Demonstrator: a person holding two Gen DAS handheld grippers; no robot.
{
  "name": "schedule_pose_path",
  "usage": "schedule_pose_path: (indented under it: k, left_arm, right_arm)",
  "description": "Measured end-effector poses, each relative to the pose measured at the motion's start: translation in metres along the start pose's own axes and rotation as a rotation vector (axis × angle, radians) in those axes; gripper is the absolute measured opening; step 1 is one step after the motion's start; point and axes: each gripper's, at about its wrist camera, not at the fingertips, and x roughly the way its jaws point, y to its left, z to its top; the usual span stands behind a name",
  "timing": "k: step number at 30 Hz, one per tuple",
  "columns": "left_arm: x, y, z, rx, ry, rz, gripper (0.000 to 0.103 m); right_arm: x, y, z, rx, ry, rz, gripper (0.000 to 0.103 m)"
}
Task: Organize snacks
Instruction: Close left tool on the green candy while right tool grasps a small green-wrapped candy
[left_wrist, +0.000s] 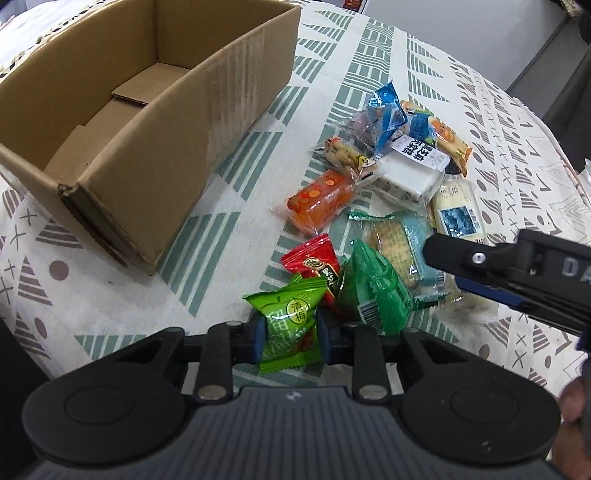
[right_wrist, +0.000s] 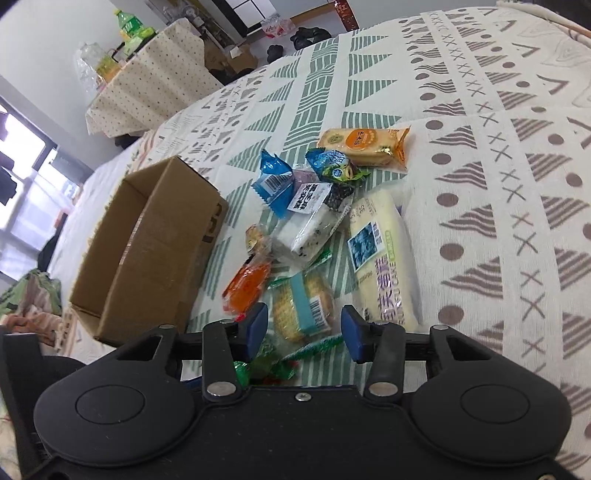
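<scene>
My left gripper (left_wrist: 291, 334) is at the bottom of the left wrist view, shut on a light green snack packet (left_wrist: 286, 310) at the near edge of a pile of wrapped snacks. A red packet (left_wrist: 314, 262) and a dark green packet (left_wrist: 373, 288) lie just behind it. My right gripper (left_wrist: 443, 266) reaches in from the right. In the right wrist view the right gripper (right_wrist: 304, 328) stands open astride a teal-banded biscuit packet (right_wrist: 303, 310), with its pads apart from the wrapper. An empty cardboard box (left_wrist: 147, 129) (right_wrist: 147, 251) stands left of the pile.
The pile also holds an orange jelly packet (right_wrist: 247, 284), a white cake packet (right_wrist: 380, 251), a blue packet (right_wrist: 273, 181) and an orange cracker pack (right_wrist: 365, 144). All lie on a patterned tablecloth (right_wrist: 498, 184). A second table (right_wrist: 147, 85) with bottles stands far behind.
</scene>
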Motion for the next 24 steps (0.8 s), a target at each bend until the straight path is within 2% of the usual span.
schedule_pose_path:
  k: [3,11,13,17,24]
  left_arm:
    - [0.0,0.0,0.001,-0.006,0.0,0.0,0.027]
    - [-0.004,0.0,0.004,-0.029,-0.006,0.006,0.027]
    - [-0.007,-0.001,0.005,-0.027,-0.017,0.009,0.027]
    - [-0.017,-0.002,0.006,-0.032,-0.031,-0.001,0.027]
    - [-0.035,-0.014,0.009,-0.019,-0.082,-0.027,0.027]
  right_arm:
    - [0.009,0.001,0.004,-0.012,0.021,-0.006,0.052]
    - [0.029,0.003,0.007,-0.032,0.099,-0.017,0.051]
    - [0.033,0.004,0.003,-0.047,0.121,-0.037,0.044]
    - [0.027,0.004,0.0,-0.041,0.114,-0.018,0.024]
    - [0.009,0.008,0.002,-0.054,0.047,0.018,0.01]
